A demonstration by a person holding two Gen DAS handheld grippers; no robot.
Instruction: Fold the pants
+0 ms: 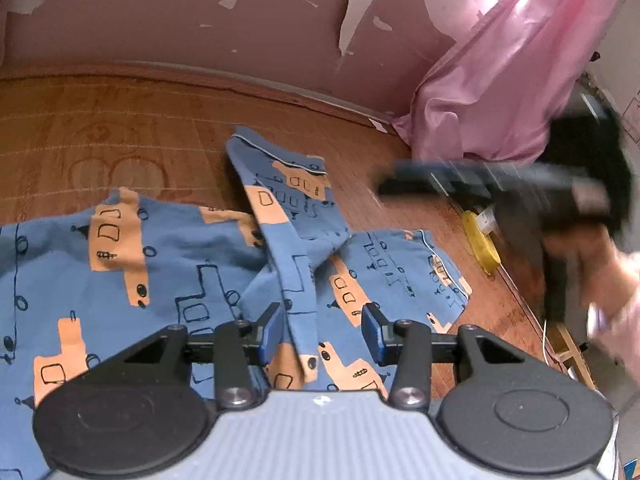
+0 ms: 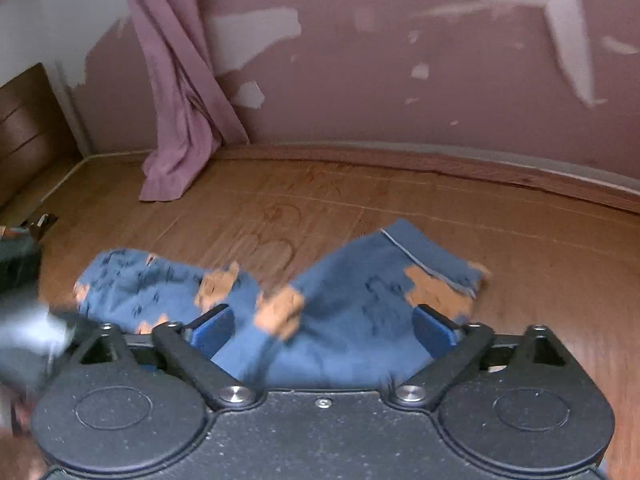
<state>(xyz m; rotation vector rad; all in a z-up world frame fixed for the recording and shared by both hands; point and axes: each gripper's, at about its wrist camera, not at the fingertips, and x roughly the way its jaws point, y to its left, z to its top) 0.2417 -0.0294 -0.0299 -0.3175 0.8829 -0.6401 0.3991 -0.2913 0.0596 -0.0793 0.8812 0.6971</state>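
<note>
While the pants (image 1: 168,276) lay crumpled on the wooden surface (image 1: 120,128), legs crossed and splayed, the fold had hardly begun. Left of the crossing, the left gripper (image 1: 322,330) hovered with fingers parted, gripping nothing, one twisted leg running between them. Next, that leg likely needed straightening. Right of the pants, the right gripper (image 2: 320,326) was wide open, empty. Beyond the pants, bare surface offered room; the curtain (image 1: 500,92) and edge crowded the right.
</note>
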